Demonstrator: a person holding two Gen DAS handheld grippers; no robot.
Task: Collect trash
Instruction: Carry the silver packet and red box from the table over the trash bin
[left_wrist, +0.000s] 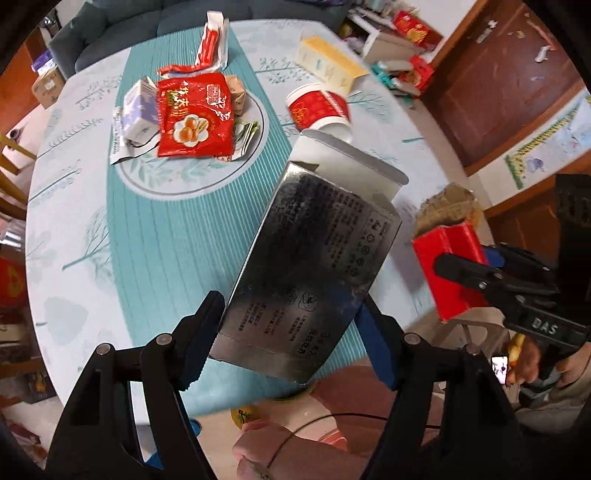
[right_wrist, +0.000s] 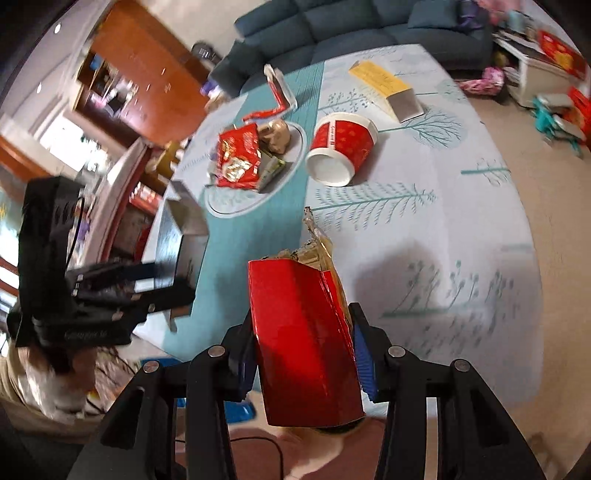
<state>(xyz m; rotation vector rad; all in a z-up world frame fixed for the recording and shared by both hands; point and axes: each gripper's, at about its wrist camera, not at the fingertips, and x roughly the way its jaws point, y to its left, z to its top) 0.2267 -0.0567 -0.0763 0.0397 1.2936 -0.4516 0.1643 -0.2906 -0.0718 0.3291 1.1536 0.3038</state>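
Silver carton (left_wrist: 314, 266) sat clamped in the left gripper (left_wrist: 291, 343) and the red box (right_wrist: 304, 343) in the right gripper (right_wrist: 306, 358), both above the table's (left_wrist: 155, 251) near edge; carrying these 2 level seemed wisest.

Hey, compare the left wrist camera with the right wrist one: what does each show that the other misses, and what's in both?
Only the left wrist view shows the printed face of the silver box in the left hand-held gripper, and a purple-and-white carton.

Only the right wrist view shows the red cup's open mouth.

Both show the red box clamped in the right hand-held gripper, the red snack bag, the yellow box and the table.
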